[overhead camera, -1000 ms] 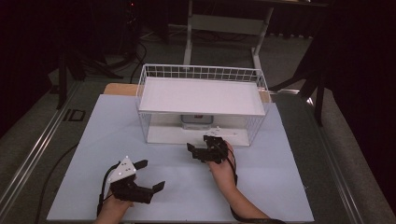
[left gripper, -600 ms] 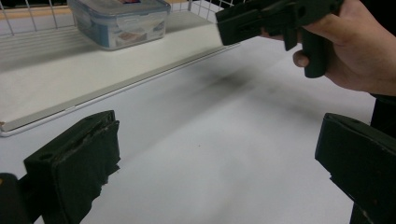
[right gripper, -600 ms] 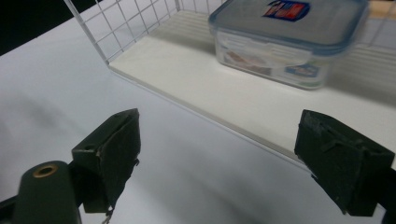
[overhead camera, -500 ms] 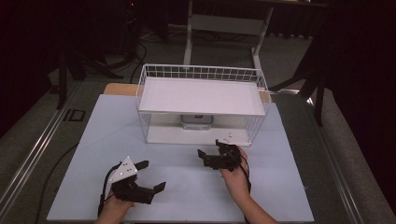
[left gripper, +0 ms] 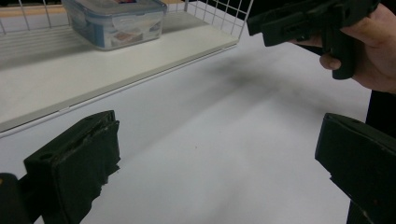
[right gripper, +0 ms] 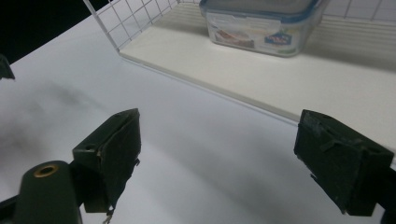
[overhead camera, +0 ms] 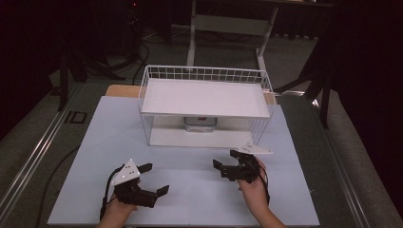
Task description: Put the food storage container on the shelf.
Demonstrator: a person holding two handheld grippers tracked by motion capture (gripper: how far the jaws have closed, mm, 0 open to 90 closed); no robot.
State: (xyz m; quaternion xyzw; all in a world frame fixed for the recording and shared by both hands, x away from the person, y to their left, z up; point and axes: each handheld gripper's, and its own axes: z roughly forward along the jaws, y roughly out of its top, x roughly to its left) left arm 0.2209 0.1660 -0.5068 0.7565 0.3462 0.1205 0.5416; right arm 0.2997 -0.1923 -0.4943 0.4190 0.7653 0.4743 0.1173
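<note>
- While your right gripper [overhead camera: 227, 165] hung spread and empty just in front of the wire rack [overhead camera: 205, 76], the clear food container [overhead camera: 200, 123] sat well back on the rack's lower shelf [overhead camera: 199, 138], under the upper shelf [overhead camera: 204, 97]; a reach that rose too steeply could have knocked the gripper against that upper shelf.
- Because the container's lid [right gripper: 261, 4] looked wide next to your jaws in the right gripper view, a pinch across the full body might have failed to span it, and the smooth plastic would likely have slipped.
- Since the lower shelf's front edge [right gripper: 205, 88] stood a little proud of the white surface [overhead camera: 190, 190], dragging the container out low risked catching it on that lip and tipping it.
- As your left gripper [overhead camera: 152, 178] hovered apart near the surface's front edge, also spread and holding nothing, it could have given no support if the container slid.
- With wire mesh [right gripper: 135, 21] closing the rack's sides, an angled approach could have snagged a jaw in the grid.
</note>
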